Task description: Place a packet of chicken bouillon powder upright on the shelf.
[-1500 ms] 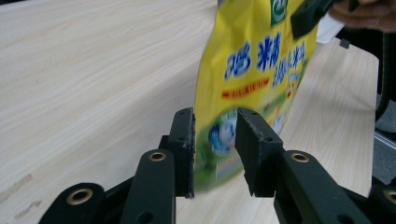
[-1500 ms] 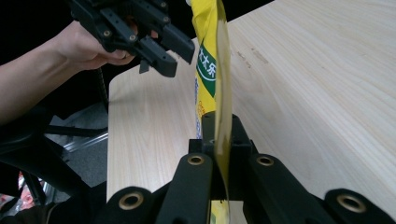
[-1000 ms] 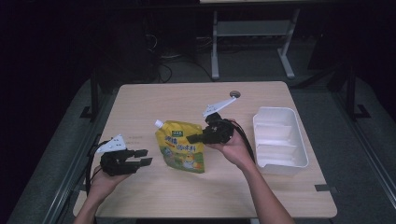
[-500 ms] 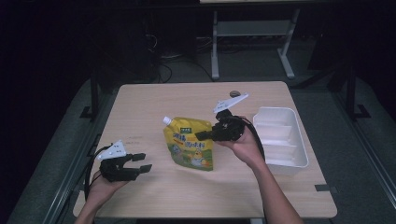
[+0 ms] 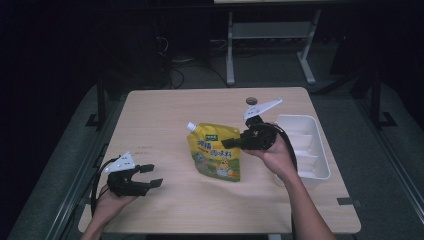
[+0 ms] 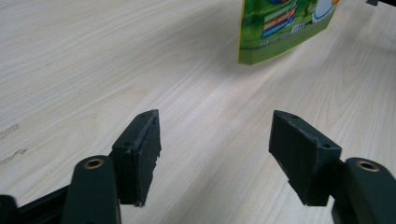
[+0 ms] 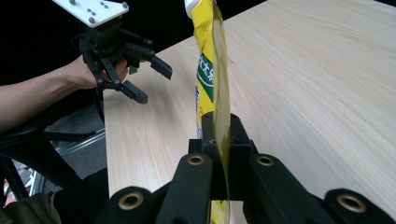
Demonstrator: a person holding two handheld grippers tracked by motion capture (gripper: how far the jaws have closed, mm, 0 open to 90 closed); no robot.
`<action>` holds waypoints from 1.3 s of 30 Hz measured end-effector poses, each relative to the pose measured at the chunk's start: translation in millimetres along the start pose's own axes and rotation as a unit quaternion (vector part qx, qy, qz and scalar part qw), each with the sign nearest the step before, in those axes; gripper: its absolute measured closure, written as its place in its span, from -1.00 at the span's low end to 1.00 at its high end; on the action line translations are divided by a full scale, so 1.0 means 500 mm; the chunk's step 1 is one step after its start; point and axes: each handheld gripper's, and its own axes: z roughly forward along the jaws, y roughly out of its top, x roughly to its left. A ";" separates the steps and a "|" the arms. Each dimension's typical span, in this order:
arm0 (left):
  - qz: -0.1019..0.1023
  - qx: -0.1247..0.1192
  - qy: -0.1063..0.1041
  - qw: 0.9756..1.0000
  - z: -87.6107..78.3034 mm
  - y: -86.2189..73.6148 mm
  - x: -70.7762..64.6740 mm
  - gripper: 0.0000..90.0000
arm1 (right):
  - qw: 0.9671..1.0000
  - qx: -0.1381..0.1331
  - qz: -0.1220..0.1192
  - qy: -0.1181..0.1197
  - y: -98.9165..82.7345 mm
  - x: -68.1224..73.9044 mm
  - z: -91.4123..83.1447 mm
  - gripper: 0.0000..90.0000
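**Pouch in transit toward the tray**

While the right tongs (image 5: 229,143) stay out of the discussion of motion, their state is plain: clamped on the right edge of the yellow spouted pouch (image 5: 216,152), which hangs near the middle of the desk (image 5: 165,115), white cap up and toward the far-left. In the right gripper view the pouch (image 7: 215,70) runs edge-on between the closed jaws. In the left gripper view its lower corner (image 6: 280,32) appears clear of the wood, so I judge it lifted, not resting.

Left tongs (image 5: 152,175) sit near the desk's near-left corner, well apart from the pouch. Their jaws have just been opening and stand apart with nothing between them; only bare wood shows past the pads (image 6: 140,154).

Step in hand, as judged: carrying the pouch toward the white compartment tray (image 5: 320,170) at the right edge. Next move calls for swinging it over the tray's near wall and lowering before release; the limp pouch may fold or catch on the dividers.

Round dark cable port (image 5: 251,101) near the far edge, out of the path. Nothing stands between pouch and tray.
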 end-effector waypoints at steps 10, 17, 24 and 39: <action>-0.003 0.000 0.002 1.000 0.003 -0.003 0.001 -0.37 | 1.000 -0.005 0.007 -0.014 -0.002 -0.007 -0.045 0.99; -0.004 0.001 0.002 1.000 0.006 -0.004 0.001 -0.40 | 1.000 -0.013 0.009 -0.020 -0.004 -0.013 -0.074 0.99; -0.005 0.000 0.003 1.000 0.006 -0.005 0.001 -0.42 | 0.999 -0.027 0.011 -0.029 -0.007 -0.017 -0.110 0.99; -0.007 -0.007 0.004 1.000 0.001 -0.005 0.004 -0.43 | 0.998 -0.035 0.020 -0.052 -0.022 -0.025 -0.173 0.99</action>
